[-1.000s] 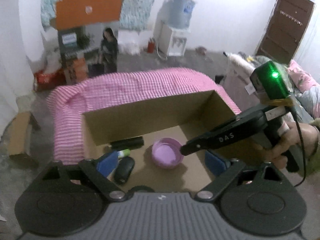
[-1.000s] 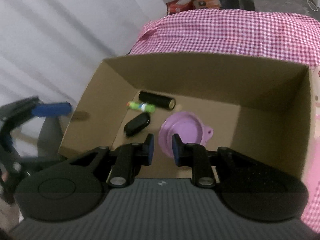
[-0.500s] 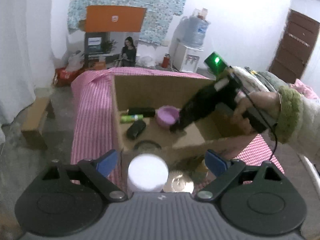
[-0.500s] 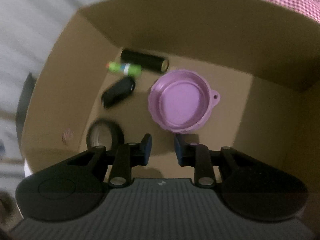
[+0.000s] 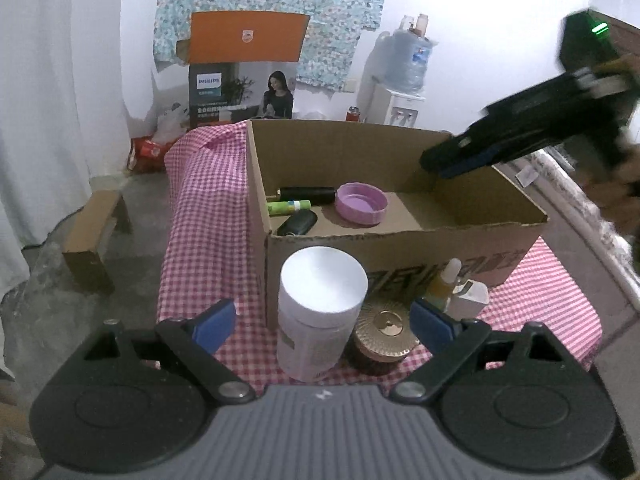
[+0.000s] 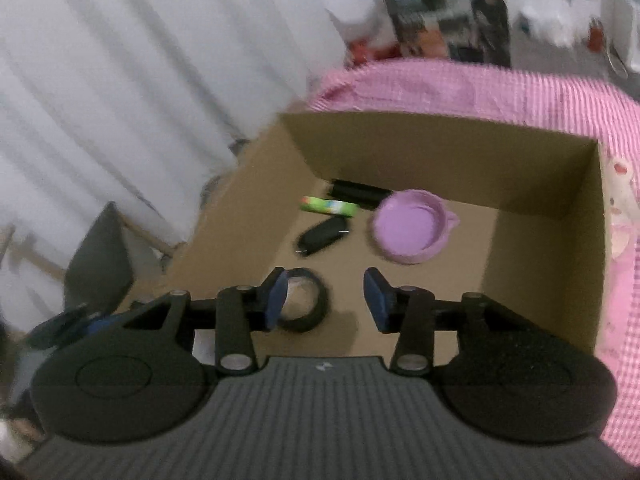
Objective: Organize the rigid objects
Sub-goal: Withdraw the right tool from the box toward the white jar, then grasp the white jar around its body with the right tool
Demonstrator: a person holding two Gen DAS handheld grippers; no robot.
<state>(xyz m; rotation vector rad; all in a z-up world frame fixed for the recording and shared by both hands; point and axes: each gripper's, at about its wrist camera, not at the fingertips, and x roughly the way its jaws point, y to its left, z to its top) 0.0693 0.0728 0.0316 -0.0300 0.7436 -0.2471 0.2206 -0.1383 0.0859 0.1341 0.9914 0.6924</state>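
A cardboard box (image 5: 400, 240) stands on the pink checked cloth (image 5: 208, 216). Inside lie a purple lid (image 5: 361, 203), a black tube (image 5: 307, 194), a green tube (image 5: 289, 207), a black oval item (image 5: 298, 224) and, in the right wrist view, a black ring (image 6: 306, 300). In front of the box stand a white-capped jar (image 5: 320, 312), a gold-lidded jar (image 5: 384, 336), a dropper bottle (image 5: 442, 288) and a white plug (image 5: 472, 294). My left gripper (image 5: 324, 324) is open, its fingers either side of the two jars. My right gripper (image 6: 326, 296) is open and empty above the box; it also shows in the left wrist view (image 5: 460, 160).
A low cardboard stand (image 5: 92, 236) sits on the floor left of the table. A Philips box (image 5: 240, 92) and a water dispenser (image 5: 400, 84) stand at the far wall. A white curtain (image 6: 140, 100) hangs left of the box.
My left gripper has pulled back out of the box and down to the jars in front of it. My right gripper has opened, risen over the box, and a black ring now lies inside.
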